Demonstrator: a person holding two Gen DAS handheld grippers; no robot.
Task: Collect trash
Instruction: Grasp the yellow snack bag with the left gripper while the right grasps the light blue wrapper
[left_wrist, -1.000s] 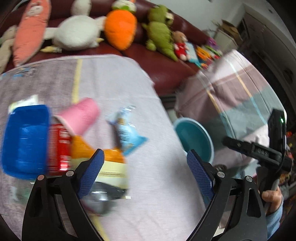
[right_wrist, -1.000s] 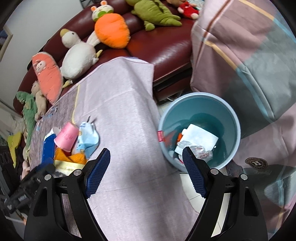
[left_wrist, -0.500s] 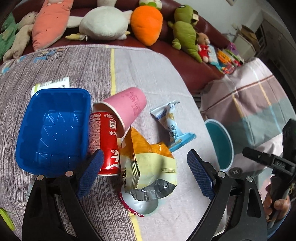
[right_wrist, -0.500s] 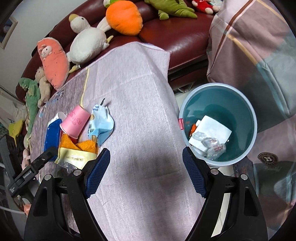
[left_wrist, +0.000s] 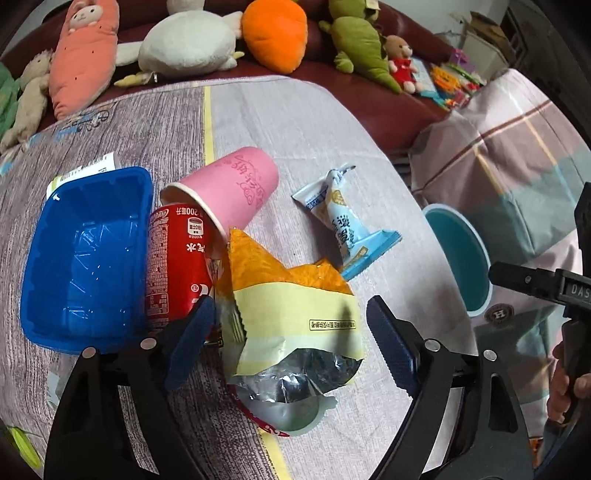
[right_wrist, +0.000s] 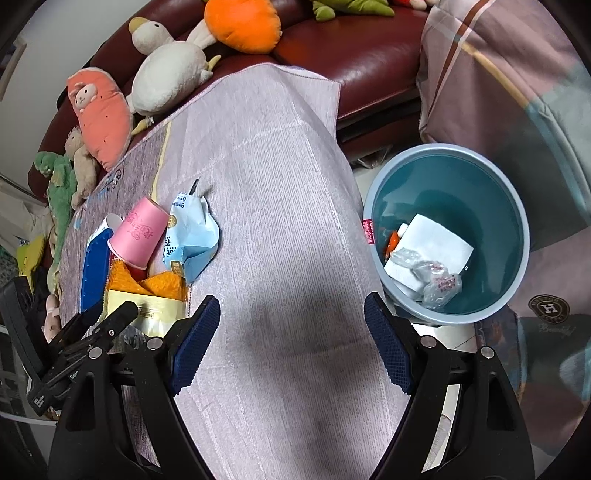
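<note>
Left wrist view: left gripper (left_wrist: 291, 339) jaws wide apart, holding nothing, hovering over the orange-and-yellow snack bag (left_wrist: 291, 295). Using that bag as the landmark: its torn foil mouth faces the camera and lies over a clear plastic cup lid (left_wrist: 295, 417). Red can (left_wrist: 175, 266) lies on its side touching the bag's left edge. Pink paper cup (left_wrist: 231, 188) is tipped over just behind the bag, rim resting on the can. Blue plastic tray (left_wrist: 88, 254) sits left of the can, touching it. Light-blue wrapper (left_wrist: 347, 221) lies behind and right of the bag, slightly apart. Teal bin (left_wrist: 461, 254) is on the floor well right of the bag, past the table edge. Right gripper body (left_wrist: 546, 284) is visible at far right.

Right wrist view: right gripper (right_wrist: 291, 343) jaws wide apart, empty, above bare tablecloth (right_wrist: 277, 184). Snack bag (right_wrist: 147, 291) is at left, with pink cup (right_wrist: 138, 230) and blue wrapper (right_wrist: 188, 236) behind it. Bin (right_wrist: 447, 229) is at right, holding white paper (right_wrist: 432, 247) and crumpled clear plastic (right_wrist: 439, 284). Plush toys (right_wrist: 166, 77) line the red sofa beyond.
</note>
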